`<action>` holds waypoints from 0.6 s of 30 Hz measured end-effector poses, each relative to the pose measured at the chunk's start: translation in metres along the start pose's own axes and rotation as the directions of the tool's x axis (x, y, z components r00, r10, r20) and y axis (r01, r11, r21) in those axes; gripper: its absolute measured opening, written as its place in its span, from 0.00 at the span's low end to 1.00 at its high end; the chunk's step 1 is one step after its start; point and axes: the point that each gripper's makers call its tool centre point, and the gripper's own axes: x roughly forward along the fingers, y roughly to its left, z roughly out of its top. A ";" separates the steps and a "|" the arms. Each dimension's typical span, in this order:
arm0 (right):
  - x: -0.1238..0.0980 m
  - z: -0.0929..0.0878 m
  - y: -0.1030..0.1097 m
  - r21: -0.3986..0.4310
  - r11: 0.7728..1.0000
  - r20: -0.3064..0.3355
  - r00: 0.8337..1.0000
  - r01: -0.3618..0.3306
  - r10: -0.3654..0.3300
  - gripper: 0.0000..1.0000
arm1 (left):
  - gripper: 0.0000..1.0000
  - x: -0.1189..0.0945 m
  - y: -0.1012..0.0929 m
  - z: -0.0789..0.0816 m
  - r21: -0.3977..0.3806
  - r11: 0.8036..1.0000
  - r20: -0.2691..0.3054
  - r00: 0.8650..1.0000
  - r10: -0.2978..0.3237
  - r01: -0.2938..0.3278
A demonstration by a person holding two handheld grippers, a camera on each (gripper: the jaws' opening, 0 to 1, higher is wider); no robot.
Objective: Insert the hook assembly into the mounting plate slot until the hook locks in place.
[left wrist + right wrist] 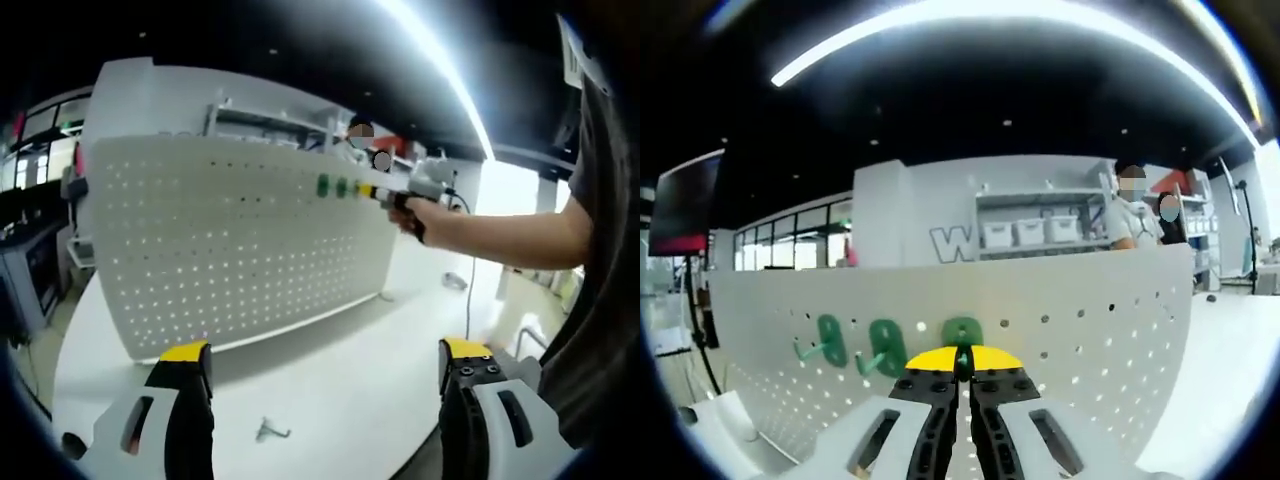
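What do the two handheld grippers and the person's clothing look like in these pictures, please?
The left gripper has pale grey jaw bodies with dark slots, black finger sections and yellow tips. The right gripper matches: grey body, black fingers with screws, yellow tips. In the left gripper view the right gripper trails a dark cable. The person wears a dark short-sleeved top.

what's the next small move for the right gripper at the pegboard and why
Probably press straight into the white perforated pegboard to seat the third green plastic hook. The right gripper has its jaws closed at that hook against the board, beside two green hooks already hanging there. The left gripper is open above a small metal hook lying on the white table.
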 end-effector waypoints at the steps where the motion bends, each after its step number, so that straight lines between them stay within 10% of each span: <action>1: 0.000 0.000 0.000 -0.004 1.000 -0.002 1.000 0.000 0.000 0.00 | 0.95 0.000 0.000 -0.001 -0.001 1.000 -0.001 1.000 -0.001 0.001; 18: -0.002 0.004 -0.002 -0.021 1.000 -0.068 0.998 0.015 -0.016 0.11 | 0.95 -0.010 0.000 -0.002 0.001 1.000 0.006 1.000 0.021 -0.021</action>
